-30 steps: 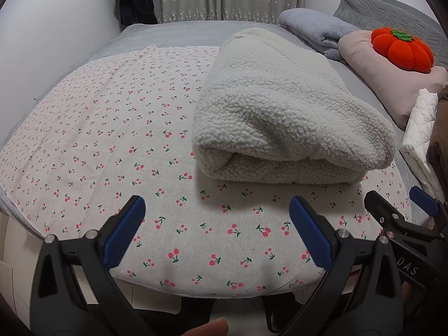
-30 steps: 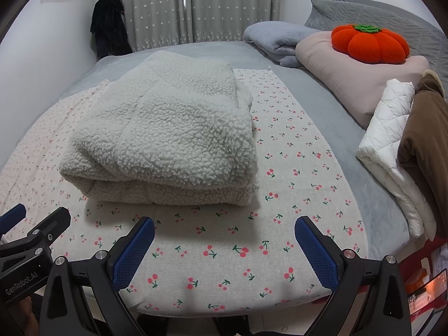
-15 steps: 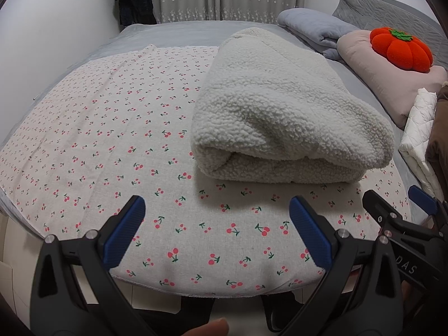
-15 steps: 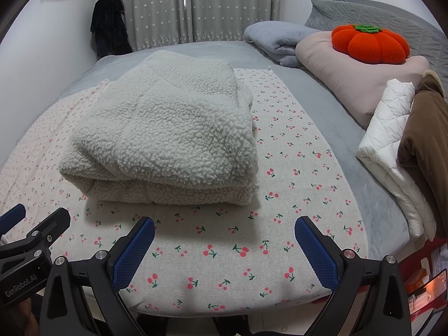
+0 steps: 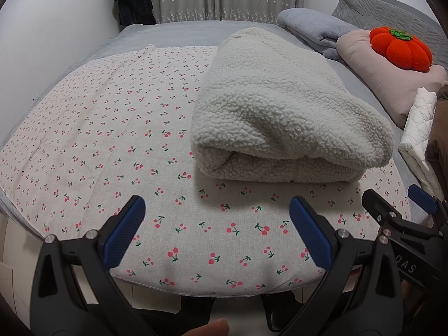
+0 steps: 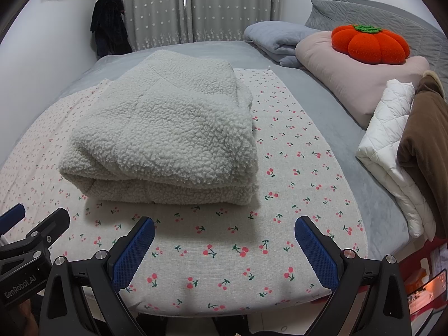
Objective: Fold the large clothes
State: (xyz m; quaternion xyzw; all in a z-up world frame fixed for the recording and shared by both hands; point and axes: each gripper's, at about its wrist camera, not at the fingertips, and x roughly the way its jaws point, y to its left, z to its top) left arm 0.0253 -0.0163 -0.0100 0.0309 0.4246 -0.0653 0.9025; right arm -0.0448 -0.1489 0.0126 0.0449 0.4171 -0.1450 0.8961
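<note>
Both grippers, left gripper and right gripper, gape before one folded fleece

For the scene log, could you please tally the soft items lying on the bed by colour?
Grey: 1, folded blanket
Pink: 1, pillow
Orange: 1, pumpkin cushion
White: 2, folded fleece garment, quilted garment
Brown: 1, garment
Cherry-print: 1, cloth
Total: 7

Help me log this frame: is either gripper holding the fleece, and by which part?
Nothing is held. The left gripper and right gripper are both open, short of the folded fleece lying on the cherry-print sheet.
</note>
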